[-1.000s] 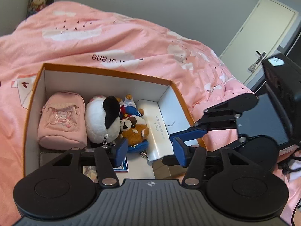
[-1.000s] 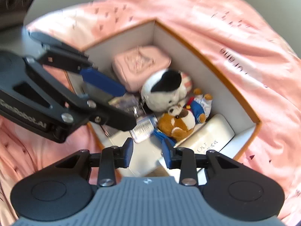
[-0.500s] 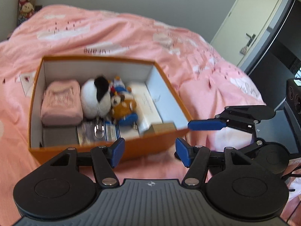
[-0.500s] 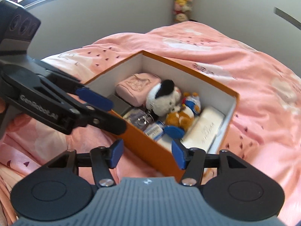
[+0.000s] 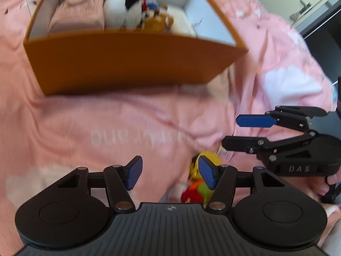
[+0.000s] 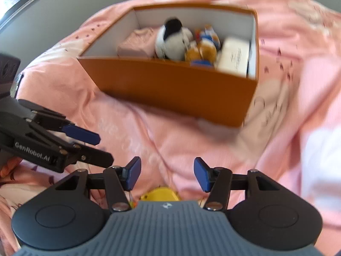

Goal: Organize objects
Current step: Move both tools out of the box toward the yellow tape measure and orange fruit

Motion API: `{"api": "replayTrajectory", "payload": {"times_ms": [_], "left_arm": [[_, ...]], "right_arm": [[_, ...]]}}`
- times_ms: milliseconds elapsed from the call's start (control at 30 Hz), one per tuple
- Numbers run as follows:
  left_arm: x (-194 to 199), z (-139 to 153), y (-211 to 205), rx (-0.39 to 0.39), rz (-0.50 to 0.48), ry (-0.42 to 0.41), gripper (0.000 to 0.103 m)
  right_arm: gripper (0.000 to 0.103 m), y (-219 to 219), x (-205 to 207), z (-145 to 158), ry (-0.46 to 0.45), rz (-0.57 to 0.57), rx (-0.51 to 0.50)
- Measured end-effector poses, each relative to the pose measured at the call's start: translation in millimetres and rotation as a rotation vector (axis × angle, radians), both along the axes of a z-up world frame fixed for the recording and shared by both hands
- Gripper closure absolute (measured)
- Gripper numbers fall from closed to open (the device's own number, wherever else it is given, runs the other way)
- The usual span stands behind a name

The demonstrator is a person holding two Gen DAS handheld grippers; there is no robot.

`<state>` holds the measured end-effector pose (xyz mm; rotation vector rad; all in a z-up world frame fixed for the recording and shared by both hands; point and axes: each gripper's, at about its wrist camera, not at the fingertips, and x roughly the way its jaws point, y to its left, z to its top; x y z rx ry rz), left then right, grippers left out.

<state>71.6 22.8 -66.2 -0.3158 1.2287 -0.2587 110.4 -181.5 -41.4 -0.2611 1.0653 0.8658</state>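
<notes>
An orange box [image 5: 127, 64] [image 6: 170, 85] sits on the pink bedspread. It holds a pink pouch [image 5: 78, 10], a white-and-black plush [image 5: 125, 8] [image 6: 172, 38], a brown bear plush [image 6: 200, 51] and a white case [image 6: 234, 57]. My left gripper [image 5: 168, 170] [image 6: 105, 149] hovers open over the bedspread in front of the box. A blurred yellow, red and green toy [image 5: 200, 183] lies by its right finger. My right gripper [image 6: 166, 172] [image 5: 231, 132] is open too, with nothing between its pads. The yellow toy [image 6: 162, 194] peeks out just below it.
The rumpled pink bedspread [image 5: 106, 128] with white patches fills the ground around the box. A pale door [image 5: 302, 6] stands at the far right. A person's hand [image 5: 328, 183] holds the right gripper's handle. Both views are motion-blurred.
Both grippers have drawn back from over the box and tipped down toward the bedspread in front of it. The right jaws have widened. The yellow toy has come into view.
</notes>
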Motion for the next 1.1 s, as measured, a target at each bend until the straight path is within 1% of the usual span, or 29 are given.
{"api": "replayTrajectory", "payload": {"times_ms": [200, 467, 667, 733, 767, 867, 933, 1033, 1067, 1100], "left_arm": [[-14.2, -10.5, -9.9, 0.028, -0.047, 0.08, 0.035], [-23.2, -11.4, -14.7, 0.041, -0.089, 0.124, 0.035], [-20.6, -13.3, -16.5, 0.058, -0.111, 0.133, 0.036], [-19.5, -13.3, -15.7, 0.06, -0.112, 0.135, 0.036], [-18.4, -14.1, -17.0, 0.061, -0.113, 0.135, 0.036], [-17.4, -14.9, -18.3, 0.066, -0.115, 0.136, 0.036], [-18.0, -14.5, -18.1, 0.07, -0.117, 0.136, 0.036], [-18.5, -14.4, -18.0, 0.068, -0.117, 0.136, 0.036], [-18.7, -14.5, -18.0, 0.068, -0.116, 0.136, 0.036], [-18.7, -14.8, -18.6, 0.067, -0.116, 0.135, 0.036]], "right_arm": [[0.045, -4.1, -7.0, -19.6, 0.104, -0.032, -0.026], [0.044, 1.5, -16.8, -43.7, 0.188, -0.011, -0.104], [0.043, 0.4, -16.6, -51.7, 0.218, -0.012, -0.097], [0.037, 0.8, -15.2, -55.8, 0.228, -0.018, -0.09], [0.036, 1.4, -14.2, -57.9, 0.228, -0.021, -0.09], [0.029, 3.7, -11.7, -63.8, 0.242, -0.018, -0.086], [0.03, 5.2, -10.4, -68.7, 0.257, -0.017, -0.089], [0.027, 5.0, -9.1, -72.5, 0.283, -0.02, -0.085], [0.029, 5.6, -9.7, -71.8, 0.283, -0.015, -0.084], [0.039, 5.7, -10.6, -71.1, 0.283, -0.011, -0.079]]}}
